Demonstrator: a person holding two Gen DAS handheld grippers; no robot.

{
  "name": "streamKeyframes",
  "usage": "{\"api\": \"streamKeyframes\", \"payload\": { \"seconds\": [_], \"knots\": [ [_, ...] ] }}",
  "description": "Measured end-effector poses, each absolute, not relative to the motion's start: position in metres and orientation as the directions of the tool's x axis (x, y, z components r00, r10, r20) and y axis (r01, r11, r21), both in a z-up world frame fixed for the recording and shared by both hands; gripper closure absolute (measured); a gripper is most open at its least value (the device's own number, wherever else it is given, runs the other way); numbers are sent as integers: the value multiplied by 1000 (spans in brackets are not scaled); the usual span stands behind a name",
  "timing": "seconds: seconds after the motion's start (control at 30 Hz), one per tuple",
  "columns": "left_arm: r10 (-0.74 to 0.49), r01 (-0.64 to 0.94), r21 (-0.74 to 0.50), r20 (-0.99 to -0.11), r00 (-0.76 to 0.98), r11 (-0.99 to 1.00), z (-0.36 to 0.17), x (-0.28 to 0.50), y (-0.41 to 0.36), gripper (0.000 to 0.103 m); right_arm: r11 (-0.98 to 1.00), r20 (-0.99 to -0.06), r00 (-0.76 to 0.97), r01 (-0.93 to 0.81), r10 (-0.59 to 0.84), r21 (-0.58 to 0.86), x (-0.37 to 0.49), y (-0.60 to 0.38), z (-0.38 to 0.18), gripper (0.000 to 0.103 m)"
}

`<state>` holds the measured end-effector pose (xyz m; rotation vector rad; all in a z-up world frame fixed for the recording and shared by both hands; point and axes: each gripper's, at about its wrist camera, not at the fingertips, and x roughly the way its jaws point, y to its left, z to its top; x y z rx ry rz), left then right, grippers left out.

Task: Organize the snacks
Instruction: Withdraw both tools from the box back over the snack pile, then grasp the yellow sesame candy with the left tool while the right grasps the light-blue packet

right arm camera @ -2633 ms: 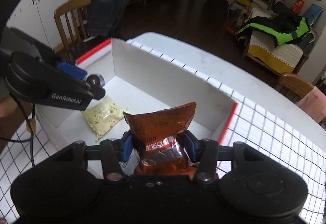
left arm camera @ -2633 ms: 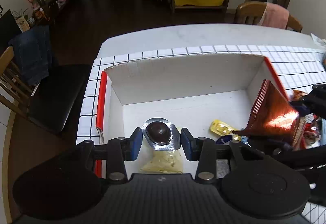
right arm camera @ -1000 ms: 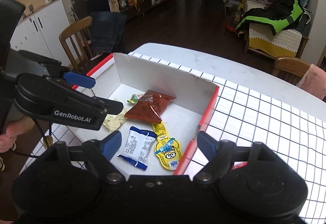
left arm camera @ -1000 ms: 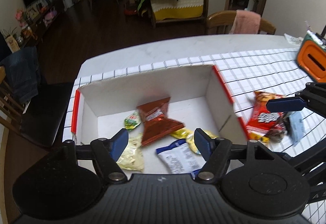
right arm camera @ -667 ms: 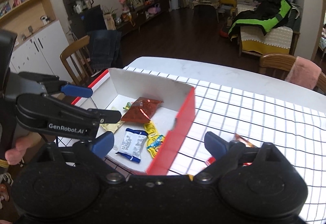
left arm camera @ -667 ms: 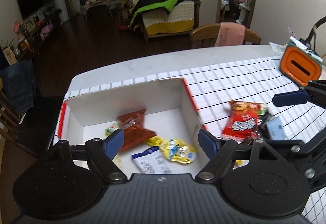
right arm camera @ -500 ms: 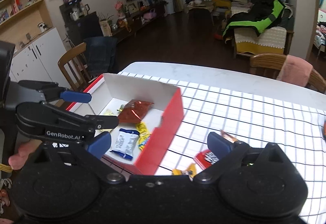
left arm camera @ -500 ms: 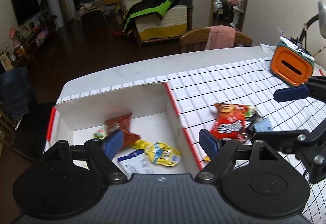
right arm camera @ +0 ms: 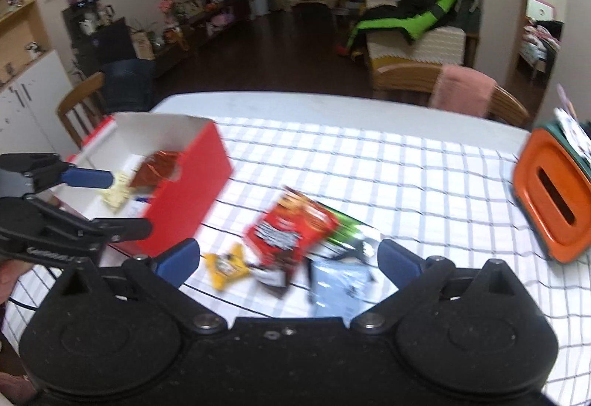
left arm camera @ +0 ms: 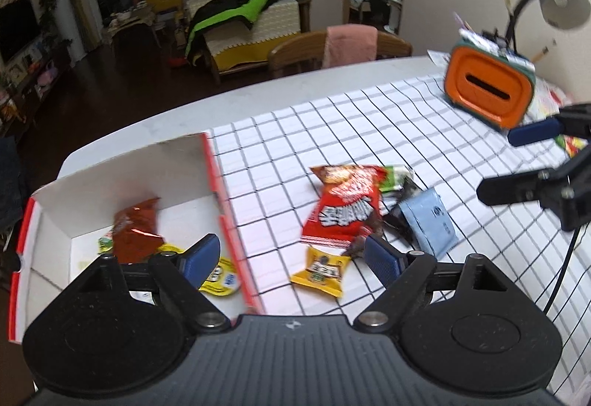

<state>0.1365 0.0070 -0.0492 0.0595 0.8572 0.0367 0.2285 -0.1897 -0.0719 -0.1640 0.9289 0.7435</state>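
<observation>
Both grippers swing from the box (left arm camera: 122, 180) to the loose snacks mid-table.
Left gripper (left arm camera: 291, 258) and right gripper (right arm camera: 288, 260) gape wide, empty, jaws just opened; best take the yellow packet (left arm camera: 320, 271) singly.

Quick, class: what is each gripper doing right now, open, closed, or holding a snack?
Left gripper: open, its jaws just widened, nothing between them.
Right gripper: open, holding nothing.

Motion blur smears the red snack bag (right arm camera: 291, 232), its print unreadable; dark packets beneath stay half hidden.
</observation>
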Motion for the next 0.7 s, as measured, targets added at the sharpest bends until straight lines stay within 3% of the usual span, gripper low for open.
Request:
{"api": "streamKeyframes", "payload": {
  "seconds": [0.23, 0.47, 0.7],
  "knots": [
    [54, 87, 143, -761, 646, 986, -77, 141, -35, 17, 739, -812, 357, -661, 462, 129, 233, -212, -106, 0],
    [90, 70, 165, -795, 600, 984, -108, 149, -47, 17, 709, -833, 314, -694, 455, 125, 233, -218, -138, 1],
    [93, 55, 147, -830, 549, 988, -130, 155, -52, 17, 684, -850, 269, -716, 453, 138, 233, -209, -162, 9]
  ]
}}
